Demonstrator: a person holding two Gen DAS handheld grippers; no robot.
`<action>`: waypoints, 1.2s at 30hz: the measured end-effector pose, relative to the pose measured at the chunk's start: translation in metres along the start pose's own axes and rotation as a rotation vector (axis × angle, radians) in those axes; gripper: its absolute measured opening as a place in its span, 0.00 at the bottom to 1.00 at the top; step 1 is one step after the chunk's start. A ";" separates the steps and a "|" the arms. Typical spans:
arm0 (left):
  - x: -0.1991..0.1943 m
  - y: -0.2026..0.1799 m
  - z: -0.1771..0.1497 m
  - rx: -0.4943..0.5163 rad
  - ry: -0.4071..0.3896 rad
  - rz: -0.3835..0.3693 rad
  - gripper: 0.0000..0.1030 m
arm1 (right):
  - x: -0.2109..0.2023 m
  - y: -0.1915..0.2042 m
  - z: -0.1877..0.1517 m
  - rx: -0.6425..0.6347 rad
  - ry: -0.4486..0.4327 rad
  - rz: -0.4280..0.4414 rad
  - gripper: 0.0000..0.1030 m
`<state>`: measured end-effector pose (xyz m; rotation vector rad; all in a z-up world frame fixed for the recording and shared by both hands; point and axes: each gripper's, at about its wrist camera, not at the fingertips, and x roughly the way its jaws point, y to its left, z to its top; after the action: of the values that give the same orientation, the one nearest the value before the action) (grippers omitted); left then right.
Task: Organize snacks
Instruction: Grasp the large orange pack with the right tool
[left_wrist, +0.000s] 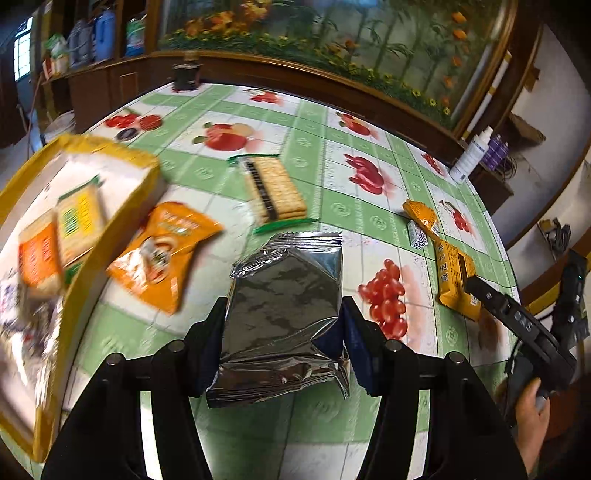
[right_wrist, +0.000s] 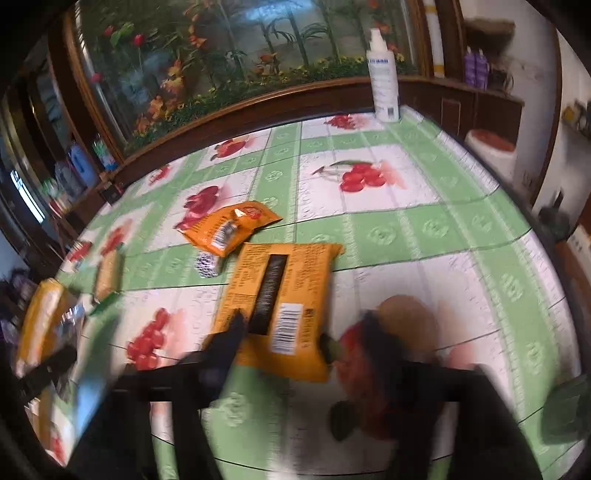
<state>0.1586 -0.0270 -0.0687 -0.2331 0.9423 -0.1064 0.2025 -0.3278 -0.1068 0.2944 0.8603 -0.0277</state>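
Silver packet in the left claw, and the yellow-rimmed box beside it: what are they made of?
Crinkled silver snack packet: looks like metallised foil film, mirror-glossy, sharply creased, with crimped seals. Yellow-rimmed open box: probably printed cardboard, with thin stiff walls and a matte look, though blur leaves that uncertain.

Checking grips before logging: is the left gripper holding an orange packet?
No, the left gripper is clamped on a silver foil packet.

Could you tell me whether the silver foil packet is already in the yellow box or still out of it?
Still out: the silver foil packet is clamped in the left hand-held gripper above the tablecloth, right of the yellow box.
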 end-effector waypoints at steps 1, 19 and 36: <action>-0.005 0.005 -0.002 -0.008 -0.002 0.002 0.56 | 0.001 0.002 0.001 0.013 -0.003 0.008 0.81; -0.100 0.050 -0.016 -0.009 -0.218 0.110 0.56 | 0.042 0.067 0.001 -0.158 0.063 -0.178 0.70; -0.123 0.097 -0.038 -0.065 -0.286 0.190 0.56 | -0.054 0.142 -0.044 -0.217 -0.028 0.242 0.69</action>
<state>0.0551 0.0849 -0.0166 -0.2118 0.6793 0.1301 0.1543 -0.1850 -0.0585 0.1924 0.7880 0.2842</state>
